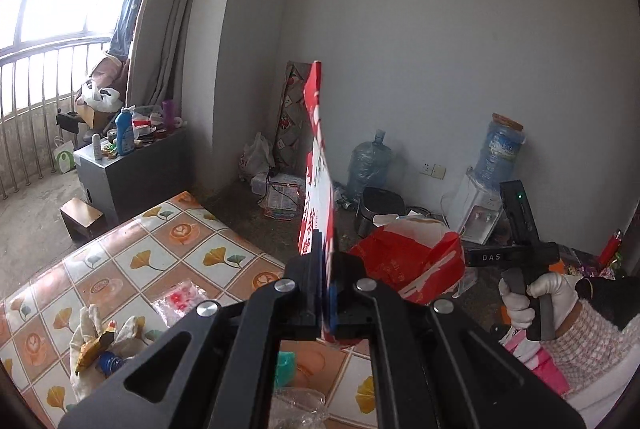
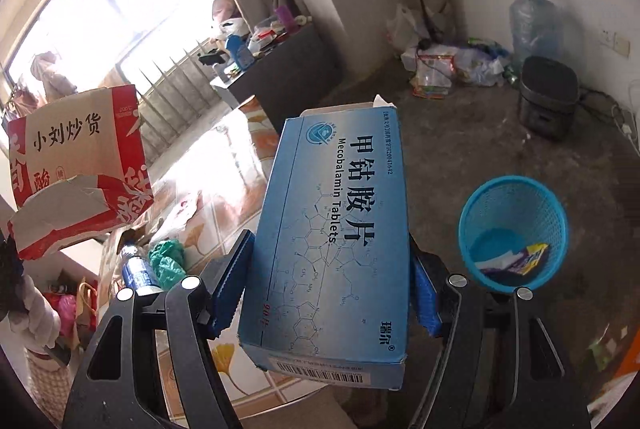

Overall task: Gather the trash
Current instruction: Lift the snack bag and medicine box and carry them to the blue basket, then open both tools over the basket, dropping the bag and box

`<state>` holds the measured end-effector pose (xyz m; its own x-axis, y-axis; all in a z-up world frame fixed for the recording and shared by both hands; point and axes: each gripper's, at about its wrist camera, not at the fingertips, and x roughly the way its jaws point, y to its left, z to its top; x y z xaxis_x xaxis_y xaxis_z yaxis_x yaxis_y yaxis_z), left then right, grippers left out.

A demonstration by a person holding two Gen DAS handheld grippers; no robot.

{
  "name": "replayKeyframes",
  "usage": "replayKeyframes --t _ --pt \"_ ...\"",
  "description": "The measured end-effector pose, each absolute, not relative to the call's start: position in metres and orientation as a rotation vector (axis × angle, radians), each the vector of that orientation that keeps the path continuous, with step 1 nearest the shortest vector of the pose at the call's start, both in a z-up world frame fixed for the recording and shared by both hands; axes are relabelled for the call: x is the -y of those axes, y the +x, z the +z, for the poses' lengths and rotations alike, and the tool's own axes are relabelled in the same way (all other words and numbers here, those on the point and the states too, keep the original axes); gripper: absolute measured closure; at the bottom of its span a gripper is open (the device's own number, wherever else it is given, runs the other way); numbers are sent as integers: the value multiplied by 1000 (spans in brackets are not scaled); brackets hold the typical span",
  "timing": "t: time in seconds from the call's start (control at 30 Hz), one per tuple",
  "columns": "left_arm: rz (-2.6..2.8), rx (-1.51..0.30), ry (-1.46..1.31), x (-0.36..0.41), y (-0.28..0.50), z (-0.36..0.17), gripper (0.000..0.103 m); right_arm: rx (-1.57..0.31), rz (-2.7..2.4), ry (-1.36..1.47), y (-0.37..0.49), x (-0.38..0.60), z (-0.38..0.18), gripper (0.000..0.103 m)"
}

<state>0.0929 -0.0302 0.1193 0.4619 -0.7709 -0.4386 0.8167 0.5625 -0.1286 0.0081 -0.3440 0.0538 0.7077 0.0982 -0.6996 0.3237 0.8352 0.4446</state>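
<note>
Trash here is showing as two pieces. One flat blue cardboard medicine box [image 2: 332, 229], printed "Mecobalamin Tablets", is sitting clamped between the right gripper's [image 2: 326, 293] jaws, its long axis running from 6 up to 12 o'clock, opened flap end farthest away. One torn red-and-white paper bag [image 1: 318, 165] is standing edge-on, pointing toward 12, pinched in the left gripper's [image 1: 328, 303] closed jaws. One round blue mesh plastic wastebasket [image 2: 514, 233] is standing on the floor at 3 o'clock of the box, holding wrappers.
</note>
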Motion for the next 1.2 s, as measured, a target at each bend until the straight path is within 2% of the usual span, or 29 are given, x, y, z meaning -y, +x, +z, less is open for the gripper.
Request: replayKeyframes --t 0.3,0.7,0.83,0.9,0.93,0.97,1.1,1.2 --pt "-1106 -617 490 207 128 79 101 -754 -391 803 -23 427 6 37" --pt "-1275 -904 837 426 146 -47 101 -765 -575 1119 -21 505 -88 37" --pt "-1250 -943 906 483 143 -92 100 -769 -603 1205 -18 533 -110 32" --pt "-1233 -953 928 508 142 -113 89 -770 -597 1257 -15 547 -126 28" --pt "-1230 -974 924 516 143 -121 70 -776 -605 1296 -15 555 -135 28" --pt "-1222 -997 901 522 146 -127 58 -777 -615 1327 -16 561 -143 28" --pt "-1229 -1040 778 524 157 -125 57 -769 -658 1344 -26 569 -152 28" --pt "-1229 -1002 745 513 163 -112 50 -770 -656 1321 -30 564 -148 28"
